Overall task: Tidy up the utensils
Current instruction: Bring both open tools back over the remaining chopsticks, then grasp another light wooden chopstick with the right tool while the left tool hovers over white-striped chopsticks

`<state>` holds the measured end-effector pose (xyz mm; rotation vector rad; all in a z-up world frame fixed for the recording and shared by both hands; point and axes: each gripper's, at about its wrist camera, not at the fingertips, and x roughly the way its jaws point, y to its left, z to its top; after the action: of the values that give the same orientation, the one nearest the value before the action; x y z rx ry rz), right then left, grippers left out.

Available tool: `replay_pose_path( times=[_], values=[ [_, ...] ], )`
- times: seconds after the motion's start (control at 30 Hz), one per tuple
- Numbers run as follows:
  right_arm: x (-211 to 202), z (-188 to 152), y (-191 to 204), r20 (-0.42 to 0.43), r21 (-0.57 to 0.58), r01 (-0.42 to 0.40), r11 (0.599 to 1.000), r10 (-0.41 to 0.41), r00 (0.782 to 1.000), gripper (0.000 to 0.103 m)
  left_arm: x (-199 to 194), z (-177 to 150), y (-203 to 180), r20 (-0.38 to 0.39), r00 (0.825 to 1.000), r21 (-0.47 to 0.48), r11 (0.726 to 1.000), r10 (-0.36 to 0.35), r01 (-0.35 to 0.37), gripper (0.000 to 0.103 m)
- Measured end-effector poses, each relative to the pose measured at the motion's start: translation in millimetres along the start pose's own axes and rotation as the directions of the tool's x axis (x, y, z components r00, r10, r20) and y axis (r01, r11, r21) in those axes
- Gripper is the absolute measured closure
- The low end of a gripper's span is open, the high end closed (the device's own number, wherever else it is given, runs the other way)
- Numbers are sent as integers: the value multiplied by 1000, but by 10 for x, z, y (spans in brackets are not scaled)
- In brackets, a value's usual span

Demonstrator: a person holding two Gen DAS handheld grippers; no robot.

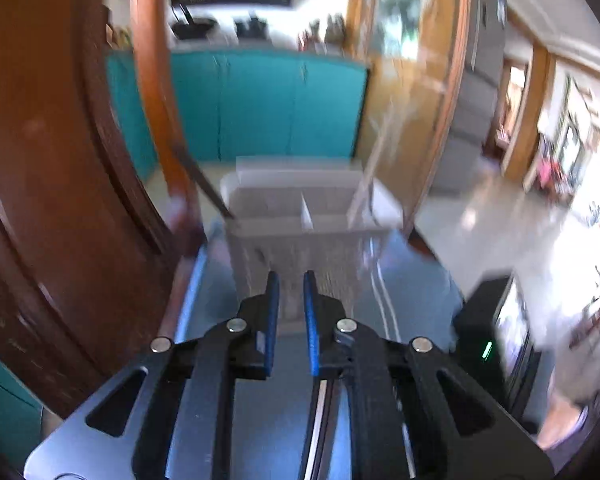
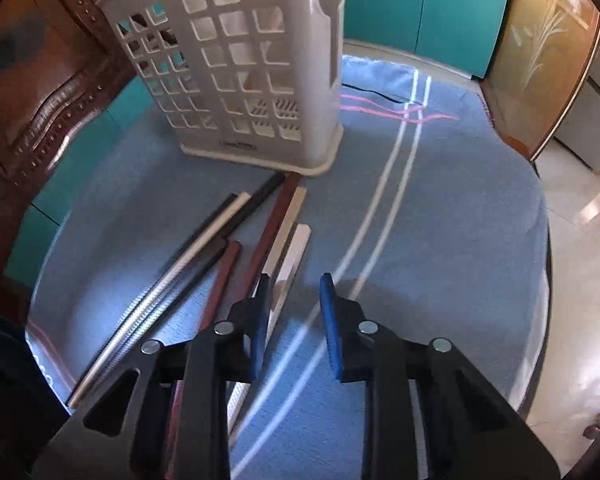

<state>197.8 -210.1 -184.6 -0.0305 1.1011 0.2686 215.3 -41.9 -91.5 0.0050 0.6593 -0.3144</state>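
A white latticed utensil holder (image 2: 256, 80) stands on a round table under a blue cloth (image 2: 440, 220). Several chopsticks (image 2: 236, 236), white, black and dark red, lie on the cloth in front of it. My right gripper (image 2: 294, 282) is open and empty, low over the near ends of the chopsticks. In the left wrist view the holder (image 1: 300, 220) shows two compartments, with a dark chopstick (image 1: 204, 184) leaning out of its left one. My left gripper (image 1: 291, 278) hovers just before the holder with a narrow gap between its fingers and nothing in it.
A carved wooden chair back (image 2: 40, 92) stands at the table's left. Teal cabinets (image 1: 260, 104) and a wooden door frame (image 1: 444, 100) lie behind. A black device with a green light (image 1: 488, 344) sits at the right in the left wrist view.
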Motion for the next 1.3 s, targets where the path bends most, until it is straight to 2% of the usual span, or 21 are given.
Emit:
replay_pose_path(
  times=[0.1, 0.2, 0.3, 0.37, 0.43, 0.53, 0.83, 1.07, 1.17, 1.3],
  values=[
    [26, 20, 1, -22, -8, 6, 1000, -6, 1000, 80, 220, -161, -39, -126, 992, 30, 999, -13, 17, 89],
    [29, 9, 49, -24, -32, 12, 999, -13, 1000, 80, 403, -360, -73, -233, 972, 45, 998, -24, 35, 83],
    [39, -43, 108, -22, -49, 19, 999, -21, 1000, 80, 562, -529, -89, -327, 944, 38, 998, -35, 50, 79],
    [18, -36, 68, -31, -43, 9, 999, -10, 999, 89, 624, -576, -78, -363, 931, 35, 997, -45, 61, 74],
    [-7, -10, -26, -34, -27, 15, 1000, -16, 999, 92, 647, -631, -101, -377, 925, 43, 997, -43, 64, 74],
    [-9, 34, -144, -13, -22, 87, 996, -87, 996, 96, 641, -684, -112, -388, 921, 53, 996, -42, 67, 70],
    [-33, 24, -120, 1, -15, 60, 998, -60, 998, 96, 808, -801, -140, -454, 891, 65, 997, -12, 46, 66],
    [-75, 64, -216, 13, 27, 68, 997, -68, 998, 94, 823, -825, -111, -449, 893, 67, 997, -2, 36, 60],
    [-45, 55, -228, 4, 24, 82, 996, -82, 997, 86, 836, -834, -118, -448, 894, 67, 997, -3, 37, 59],
    [-11, 45, -203, 2, 13, 91, 996, -91, 996, 83, 835, -826, -103, -447, 894, 69, 997, -3, 37, 58]
  ],
)
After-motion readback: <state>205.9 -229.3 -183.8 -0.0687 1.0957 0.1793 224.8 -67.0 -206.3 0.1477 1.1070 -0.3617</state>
